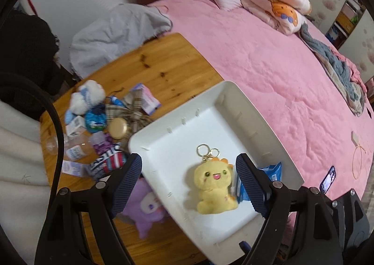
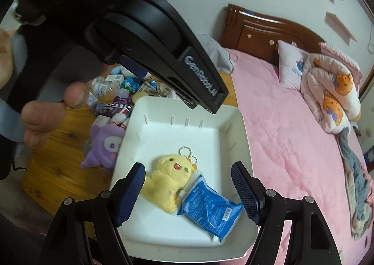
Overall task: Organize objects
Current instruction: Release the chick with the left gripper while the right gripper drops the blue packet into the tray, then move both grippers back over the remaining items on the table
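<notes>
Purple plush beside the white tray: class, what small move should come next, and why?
Probably swing the left tongs over to the purple plush. Both tongs stand open and empty, the yellow plush and blue packet already lie in the tray, and this plush is the nearest item outside it.

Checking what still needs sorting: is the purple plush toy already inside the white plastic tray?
No, the purple plush toy lies on the wooden table beside the white plastic tray, outside its rim.

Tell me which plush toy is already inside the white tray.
The yellow plush with a keyring lies in the white tray beside a blue packet; the purple plush is still on the wooden table.
</notes>
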Available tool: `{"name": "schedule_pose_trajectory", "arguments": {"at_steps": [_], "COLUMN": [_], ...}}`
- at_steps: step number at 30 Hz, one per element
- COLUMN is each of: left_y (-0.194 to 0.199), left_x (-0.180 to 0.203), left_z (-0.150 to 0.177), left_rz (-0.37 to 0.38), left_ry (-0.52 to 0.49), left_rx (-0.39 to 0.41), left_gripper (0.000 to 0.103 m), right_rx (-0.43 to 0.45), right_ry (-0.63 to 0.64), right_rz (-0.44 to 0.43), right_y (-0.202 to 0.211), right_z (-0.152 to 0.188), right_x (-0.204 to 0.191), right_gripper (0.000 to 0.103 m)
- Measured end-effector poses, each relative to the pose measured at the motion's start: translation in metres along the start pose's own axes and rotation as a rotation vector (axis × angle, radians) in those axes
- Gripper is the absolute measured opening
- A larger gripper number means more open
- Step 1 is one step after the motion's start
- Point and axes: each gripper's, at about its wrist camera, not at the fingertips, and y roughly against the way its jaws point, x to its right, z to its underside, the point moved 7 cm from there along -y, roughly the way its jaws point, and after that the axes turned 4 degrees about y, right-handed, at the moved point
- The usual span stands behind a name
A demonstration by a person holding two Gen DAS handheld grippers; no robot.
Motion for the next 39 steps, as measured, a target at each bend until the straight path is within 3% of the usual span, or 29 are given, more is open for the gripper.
{"name": "schedule_pose_trajectory", "arguments": {"at_steps": [13,28,39], "left_y": [0.065,0.094,0.091], "left_x": [-0.077,-0.153,-0.218], "left_z": [0.020,0.050,0.073], "left_rz": [-0.108,-0.147,-0.180], "left_ry": [0.078,0.181,0.271], "left_rx": [0.146,0.199,0.186], "left_gripper": [0.085,0.085,0.085], "right_rx": [0.078,0.175,0.192], "right_ry": [0.091,0.199,0.238], "right_rz": [0.024,0.024,0.007], "right_y": [0.030,0.057,0.052], "right_z": [-0.032,-0.061,-0.078], "right_x": [-0.055,-0.131,-0.180], "right_gripper": [0.077,0.077,0.077]}}
